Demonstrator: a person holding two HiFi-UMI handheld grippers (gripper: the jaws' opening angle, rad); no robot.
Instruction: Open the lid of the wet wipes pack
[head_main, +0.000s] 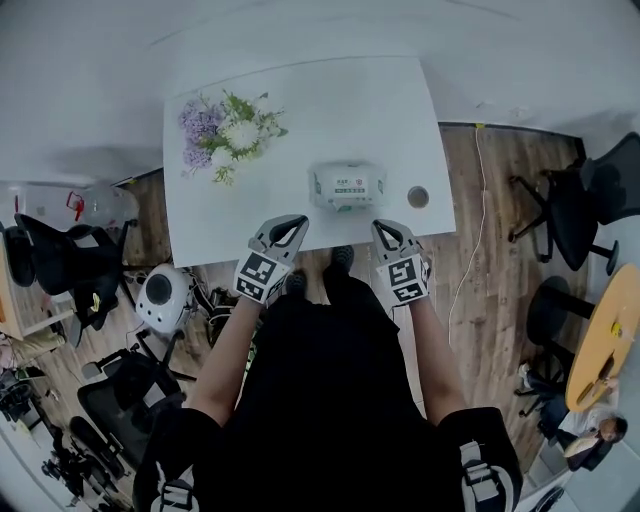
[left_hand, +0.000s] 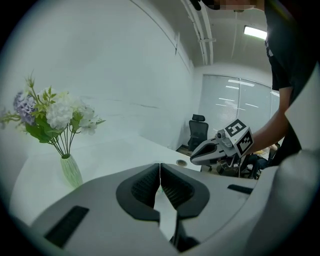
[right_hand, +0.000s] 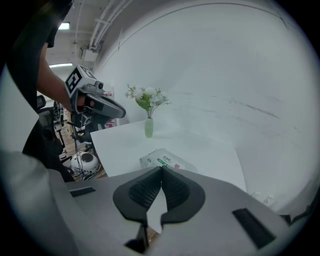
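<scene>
The wet wipes pack (head_main: 347, 186) is white with green print and lies flat near the front edge of the white table (head_main: 300, 90); its lid looks closed. It also shows just beyond the jaws in the right gripper view (right_hand: 162, 160). My left gripper (head_main: 289, 224) hovers at the table's front edge, left of the pack, jaws shut on nothing (left_hand: 160, 172). My right gripper (head_main: 386, 230) hovers at the front edge, right of the pack, also shut and empty (right_hand: 161, 175). Neither touches the pack.
A pale vase of white and purple flowers (head_main: 225, 135) stands at the table's far left. A round cable hole (head_main: 418, 196) sits right of the pack. Office chairs (head_main: 560, 210) and a white round appliance (head_main: 165, 295) stand on the wooden floor around the table.
</scene>
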